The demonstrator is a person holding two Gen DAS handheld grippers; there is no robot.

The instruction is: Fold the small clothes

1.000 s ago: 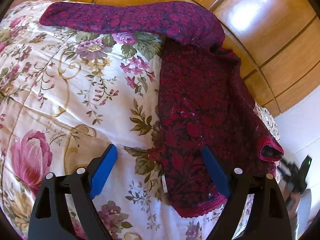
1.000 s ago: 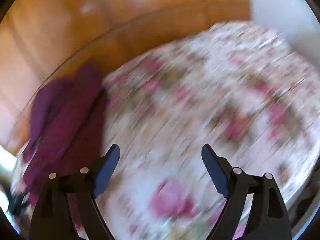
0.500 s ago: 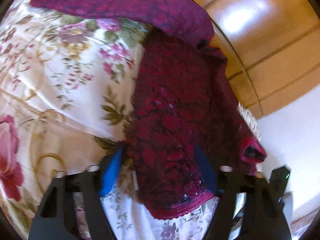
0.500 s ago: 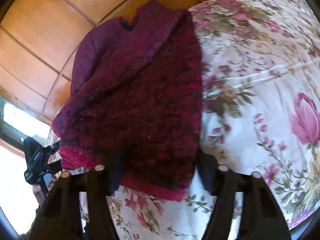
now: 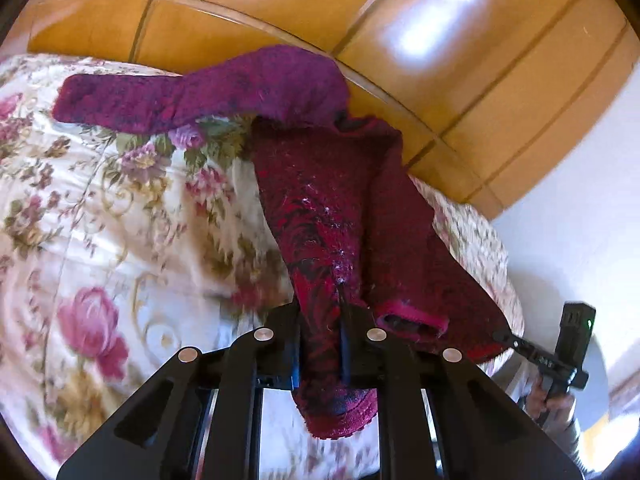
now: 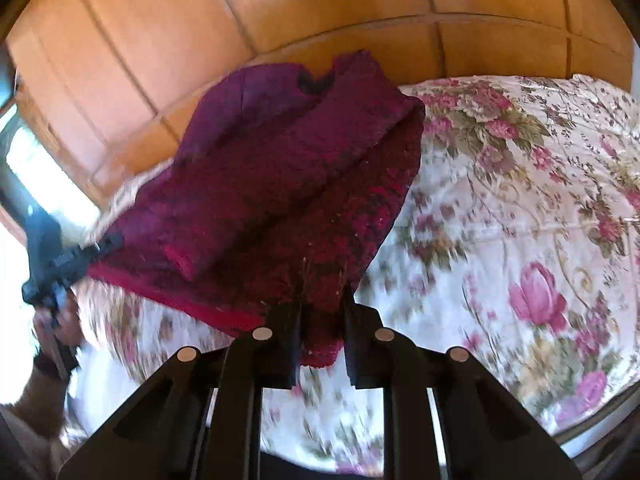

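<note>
Both claws pinch sweater (image 5: 320,216) hem | left view only: outstretched sleeve (image 5: 160,100)

Each wrist view looks forward along its own jaws, close above the bed (image 5: 100,216), toward the wooden headboard (image 6: 168,40). Both share the red sweater (image 5: 320,208) just ahead of the jaws. Each view catches the opposite gripper at its outer edge.
</note>
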